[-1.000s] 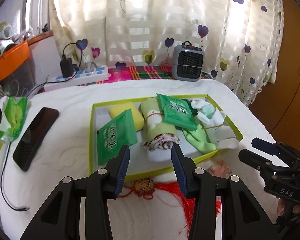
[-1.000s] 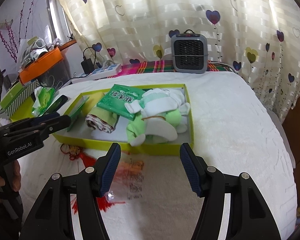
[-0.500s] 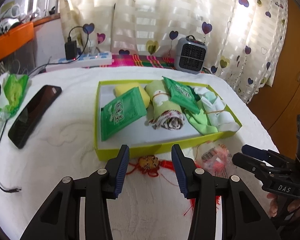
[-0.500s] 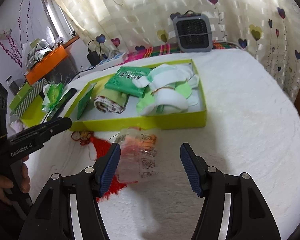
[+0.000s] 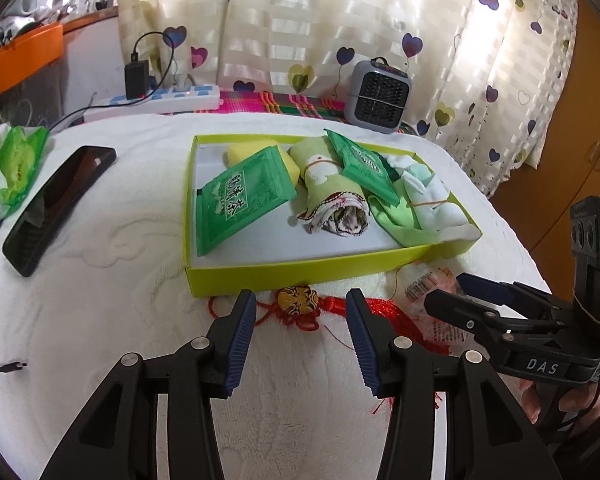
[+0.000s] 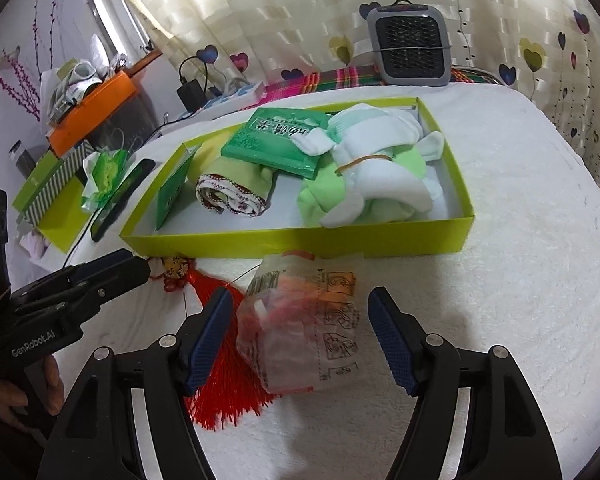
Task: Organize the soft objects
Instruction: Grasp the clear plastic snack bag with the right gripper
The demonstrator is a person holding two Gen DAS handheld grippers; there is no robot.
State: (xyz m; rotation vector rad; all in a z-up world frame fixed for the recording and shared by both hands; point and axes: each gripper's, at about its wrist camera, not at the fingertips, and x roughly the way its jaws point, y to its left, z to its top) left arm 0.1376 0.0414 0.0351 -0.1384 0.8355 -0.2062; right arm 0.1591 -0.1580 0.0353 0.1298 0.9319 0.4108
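Since a second ago I am bringing both tongs lower and closer to the white blanket [image 6: 520, 240], so the lime-green box [image 5: 300, 274] is now sitting farther up in each view and the things in front of it are showing fully. My right gripper [image 6: 300, 336] is released, its blue pads spread wide on either side of the clear plastic packet [image 6: 306, 320], which was only half in view before; I cannot tell whether either pad is touching it. My left gripper [image 5: 300, 344] is also released, hovering just short of the red tassel charm [image 5: 300, 306], whose round bead is lying against the box's front wall.

Inside the box are lying a green tissue pack [image 5: 242, 198], a yellow sponge [image 5: 244, 152], a rolled green towel [image 5: 332, 196], a second green pack [image 5: 364, 166] and banded white-and-green socks [image 6: 374, 176]. A black phone [image 5: 58, 204] and a crumpled green wrapper [image 5: 14, 164] are resting well left of the box. A grey heater [image 5: 380, 96] is standing behind it, by the heart-print curtain [image 5: 440, 20].
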